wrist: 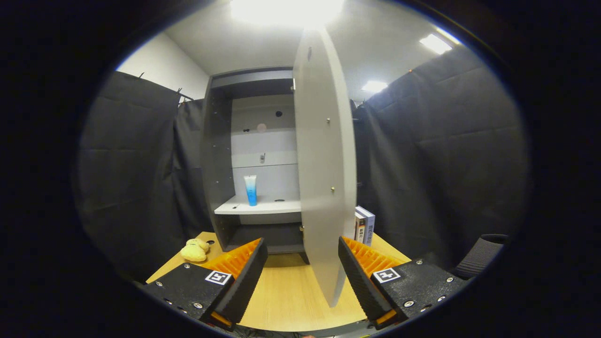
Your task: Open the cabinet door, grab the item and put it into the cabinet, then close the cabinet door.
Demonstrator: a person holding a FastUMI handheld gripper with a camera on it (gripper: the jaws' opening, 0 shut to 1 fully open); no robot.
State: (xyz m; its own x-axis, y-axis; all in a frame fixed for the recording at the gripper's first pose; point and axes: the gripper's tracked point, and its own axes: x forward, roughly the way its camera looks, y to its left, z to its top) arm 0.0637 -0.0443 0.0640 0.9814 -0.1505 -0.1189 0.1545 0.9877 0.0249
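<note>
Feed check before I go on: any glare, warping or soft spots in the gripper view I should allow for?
Gripper view: the ceiling light is blown out to white above the cabinet; fisheye bows the open door, though it is really flat; the tube on the shelf reads sharp, and the cabinet's lower bay is in shadow; the gripper has its jaws open, with the door's edge between them.

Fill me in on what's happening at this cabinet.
A person is working a handheld gripper at a cabinet on a wooden table. The cabinet door stands swung open, its edge between the open jaws, which grip nothing. A blue tube already stands upright on the shelf inside. A yellow plush toy lies on the table beside the cabinet, and books stand behind the door.
</note>
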